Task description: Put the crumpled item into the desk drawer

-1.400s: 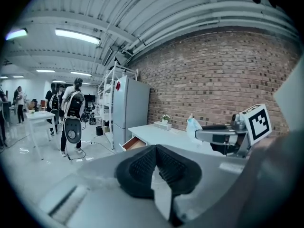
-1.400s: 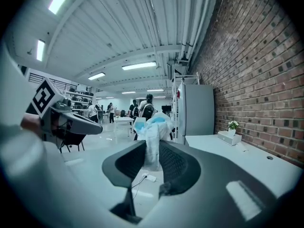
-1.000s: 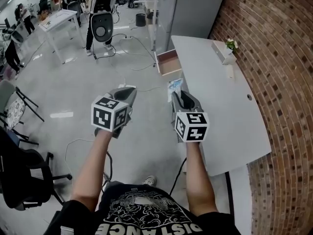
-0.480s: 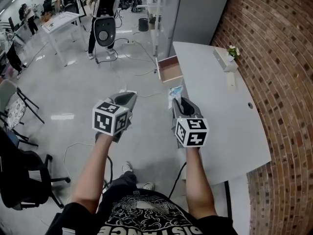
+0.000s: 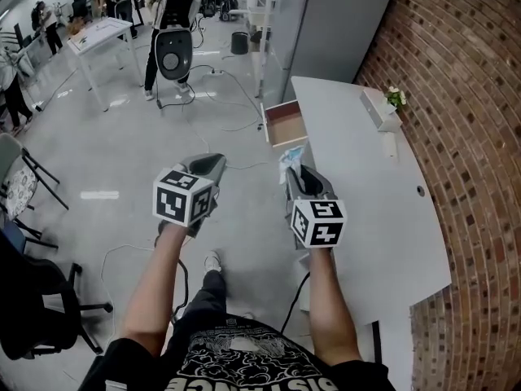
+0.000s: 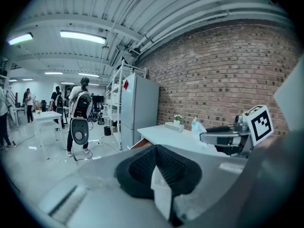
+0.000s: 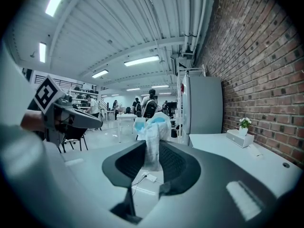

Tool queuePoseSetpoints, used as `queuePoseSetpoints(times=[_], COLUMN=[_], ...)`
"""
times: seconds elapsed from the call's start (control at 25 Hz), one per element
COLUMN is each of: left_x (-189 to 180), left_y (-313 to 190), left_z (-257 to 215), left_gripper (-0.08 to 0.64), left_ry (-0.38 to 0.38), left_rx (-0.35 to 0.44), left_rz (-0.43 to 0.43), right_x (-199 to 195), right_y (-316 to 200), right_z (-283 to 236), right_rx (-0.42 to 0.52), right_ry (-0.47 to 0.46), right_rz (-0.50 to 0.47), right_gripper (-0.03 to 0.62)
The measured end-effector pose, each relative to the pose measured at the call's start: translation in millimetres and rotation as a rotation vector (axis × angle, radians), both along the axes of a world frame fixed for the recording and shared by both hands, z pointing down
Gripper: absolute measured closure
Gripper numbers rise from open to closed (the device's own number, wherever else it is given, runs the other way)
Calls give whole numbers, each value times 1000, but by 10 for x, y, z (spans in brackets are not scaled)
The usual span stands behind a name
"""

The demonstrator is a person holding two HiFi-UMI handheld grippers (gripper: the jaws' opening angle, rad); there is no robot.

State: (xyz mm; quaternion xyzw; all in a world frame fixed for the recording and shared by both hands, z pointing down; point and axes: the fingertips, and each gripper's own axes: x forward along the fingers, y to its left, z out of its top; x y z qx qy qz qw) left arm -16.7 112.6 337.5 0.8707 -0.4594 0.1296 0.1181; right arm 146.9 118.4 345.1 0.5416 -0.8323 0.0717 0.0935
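Can read "DISTANCE" on the black shirt (image 5: 244, 361), bottom cut off. Pinching the crumpled item (image 5: 291, 154) in the right gripper (image 5: 295, 169), short of the open desk drawer (image 5: 286, 125). Left gripper (image 5: 208, 164) clamped shut, empty. Can't make out the wrapper print.

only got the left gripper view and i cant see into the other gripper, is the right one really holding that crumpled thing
Observer: Yes. In the right gripper view the crumpled item stands pinched between the pads of the right gripper, its white and blue top poking up above them.
Operator: ok and is the drawer open enough
Observer: The head view shows the drawer pulled out from the edge of the desk, ahead of the right gripper, with its brown inside showing.
Operator: where am i with the left one
Observer: In the head view the left gripper hangs over the floor, left of the desk and beside the right gripper.
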Motion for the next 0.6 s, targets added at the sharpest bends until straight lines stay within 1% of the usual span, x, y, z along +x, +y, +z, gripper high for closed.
queuePoseSetpoints(times=[0.2,0.4,0.6], left_x=[-72,-167,-246], left_y=[-437,-910,-1354], left_z=[53,77,37], left_gripper=[560,560,560], left_ry=[-12,5,-11], left_rx=[-3,-11,-12], left_rz=[8,18,39], right_x=[-84,-186,-266], right_y=[-431,-877,-1312], right_z=[37,86,35], right_rx=[-7,-23,-25], right_ry=[7,17,13], right_rz=[2,6,22], right_gripper=[500,500,500])
